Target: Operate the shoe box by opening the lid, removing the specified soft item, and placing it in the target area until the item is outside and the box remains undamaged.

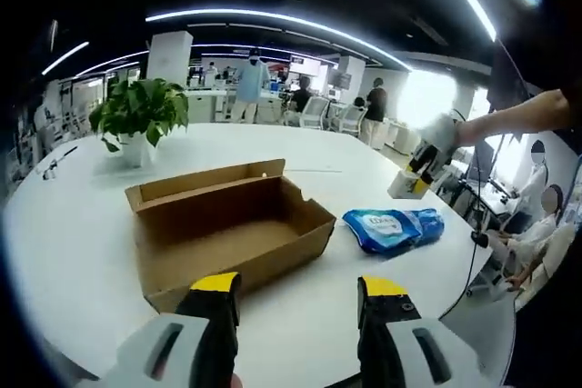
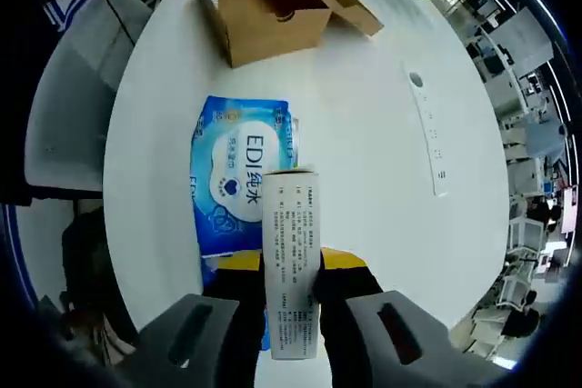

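The brown cardboard shoe box (image 1: pixel 227 224) stands open on the round white table (image 1: pixel 82 233), its lid (image 1: pixel 209 179) folded back; its inside looks empty. A blue soft pack of wipes (image 1: pixel 393 227) lies on the table to the right of the box. My left gripper (image 1: pixel 298 293) is open just in front of the box's near wall, holding nothing. My right gripper (image 2: pixel 291 265) is shut on a small white printed carton (image 2: pixel 289 224), held in the air above the blue pack (image 2: pixel 232 179). The box (image 2: pixel 264 6) lies beyond. From the left gripper view, the right gripper (image 1: pixel 416 170) with the carton (image 1: pixel 406 186) hangs over the table's right side.
A potted plant (image 1: pixel 141 115) stands at the table's far left. A white power strip (image 2: pixel 427 134) lies on the table's right part. A grey chair (image 2: pixel 73 106) stands by the table edge. People sit and stand at desks beyond (image 1: pixel 546 215).
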